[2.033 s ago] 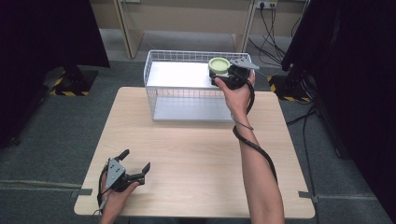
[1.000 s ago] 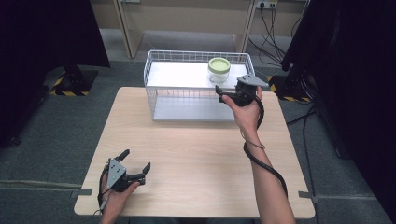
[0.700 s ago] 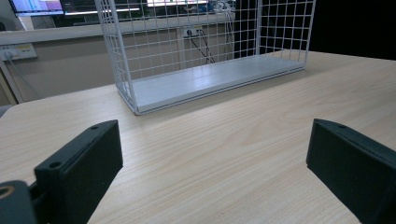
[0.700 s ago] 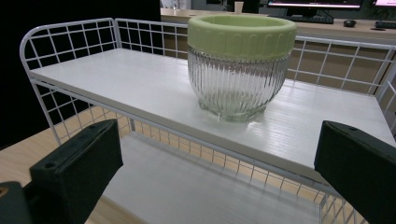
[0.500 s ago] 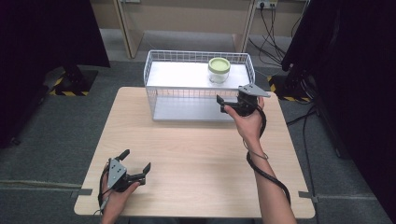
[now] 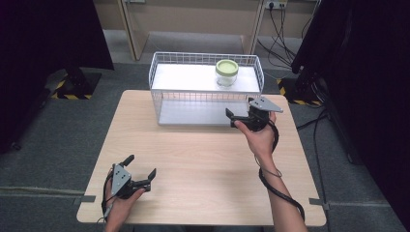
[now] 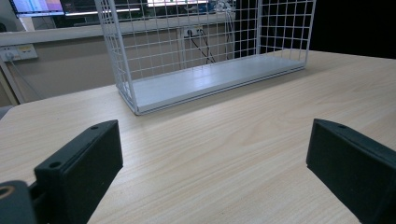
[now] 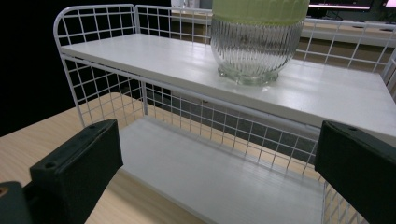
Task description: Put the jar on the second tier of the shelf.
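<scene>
A ribbed glass jar (image 6: 226, 72) with a pale green lid stands upright on the top shelf of a white wire rack (image 6: 159, 77), toward its right end. My right gripper (image 6: 233, 118) hovers open in front of the rack's right half, below the jar and apart from it, with nothing between its jaws. In the right gripper view the jar (image 8: 257, 44) rises just beyond the open right gripper (image 8: 215, 158). My left gripper (image 6: 140, 166) rests open near the table's front left corner. In the left gripper view the left gripper (image 7: 215, 154) faces the rack (image 7: 205, 81) over bare wood.
The rack has a lower white shelf (image 6: 193, 113) with nothing on it. The light wooden table (image 6: 193, 159) lies bare between the two hands. Dark curtains and stand bases flank the table; cables run on the floor at the back right.
My right gripper, which was up at the jar on the top shelf, has drawn back toward the person and lower. The jar stays on the shelf. The left gripper has not moved.
</scene>
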Tool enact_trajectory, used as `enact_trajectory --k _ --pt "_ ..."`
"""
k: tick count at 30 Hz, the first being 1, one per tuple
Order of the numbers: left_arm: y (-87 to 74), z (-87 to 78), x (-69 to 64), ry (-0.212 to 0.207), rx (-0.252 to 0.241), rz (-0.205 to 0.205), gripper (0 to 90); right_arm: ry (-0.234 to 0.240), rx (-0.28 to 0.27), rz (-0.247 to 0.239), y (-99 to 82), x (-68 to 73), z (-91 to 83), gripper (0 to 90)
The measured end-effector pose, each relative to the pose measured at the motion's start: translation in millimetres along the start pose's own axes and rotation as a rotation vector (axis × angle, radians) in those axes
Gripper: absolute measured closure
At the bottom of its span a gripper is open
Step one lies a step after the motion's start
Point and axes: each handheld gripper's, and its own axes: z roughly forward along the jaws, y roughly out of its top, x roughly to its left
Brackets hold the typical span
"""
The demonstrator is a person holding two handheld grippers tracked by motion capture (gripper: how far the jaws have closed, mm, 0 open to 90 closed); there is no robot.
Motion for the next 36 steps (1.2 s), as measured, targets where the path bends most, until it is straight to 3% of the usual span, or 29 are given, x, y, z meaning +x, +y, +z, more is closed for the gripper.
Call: enact_trajectory --k 17,36 --pt "-0.1 0.0 -0.3 0.003 -0.002 0.002 3.1 0.009 0.026 -0.020 -31.3 3.6 -27.9 1.2" --pt "0.0 0.1 -0.4 0.005 0.000 0.002 3.1 -0.021 0.051 -0.016 -68.4 -5.0 -67.7 1.2"
